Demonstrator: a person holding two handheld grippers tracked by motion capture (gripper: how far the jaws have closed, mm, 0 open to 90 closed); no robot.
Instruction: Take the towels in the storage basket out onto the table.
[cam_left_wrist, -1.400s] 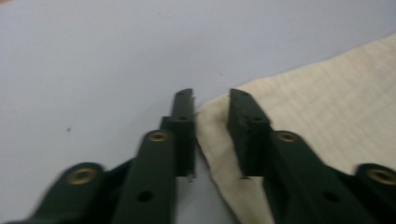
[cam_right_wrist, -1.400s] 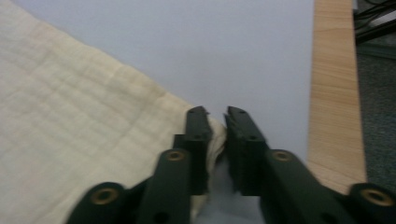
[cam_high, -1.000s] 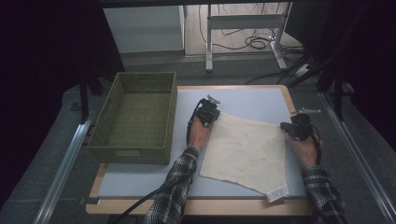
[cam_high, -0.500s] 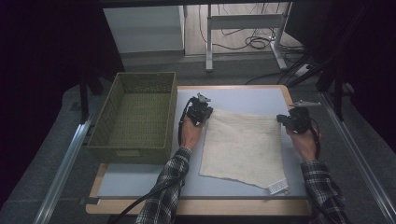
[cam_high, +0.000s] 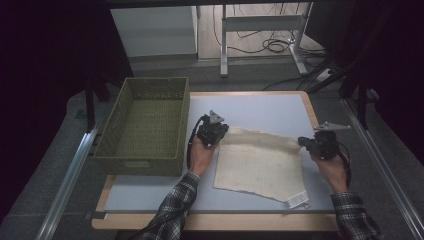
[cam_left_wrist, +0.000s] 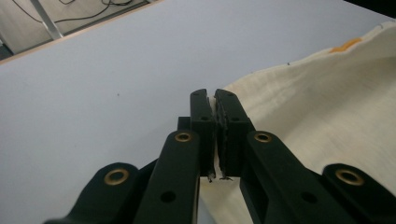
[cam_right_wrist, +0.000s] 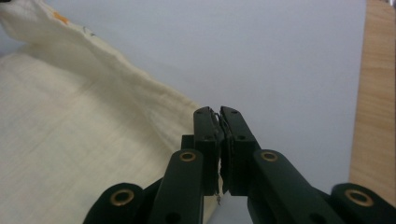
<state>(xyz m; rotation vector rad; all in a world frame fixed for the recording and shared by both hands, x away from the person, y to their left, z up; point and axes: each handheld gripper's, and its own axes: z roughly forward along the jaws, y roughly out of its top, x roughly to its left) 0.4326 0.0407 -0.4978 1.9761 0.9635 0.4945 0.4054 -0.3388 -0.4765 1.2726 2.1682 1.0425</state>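
While I watch from the high view, the surface (cam_high: 260, 107) reads as one smooth pale-blue sheet framed in light wood. One olive woven basket (cam_high: 145, 125), rectangular with a ribbed weave, stands at its left edge. One cream cloth (cam_high: 260, 167), soft and coarsely woven, lies toward the right and near edge, its far hem lifted into a rolled fold; a small white tag sits at its near right corner. My left gripper (cam_left_wrist: 215, 100) has its jaws closed tight on the cloth's far left corner. My right gripper (cam_right_wrist: 219, 116) has its jaws pinched shut on the far right corner. Two grippers, each black and hard-edged.
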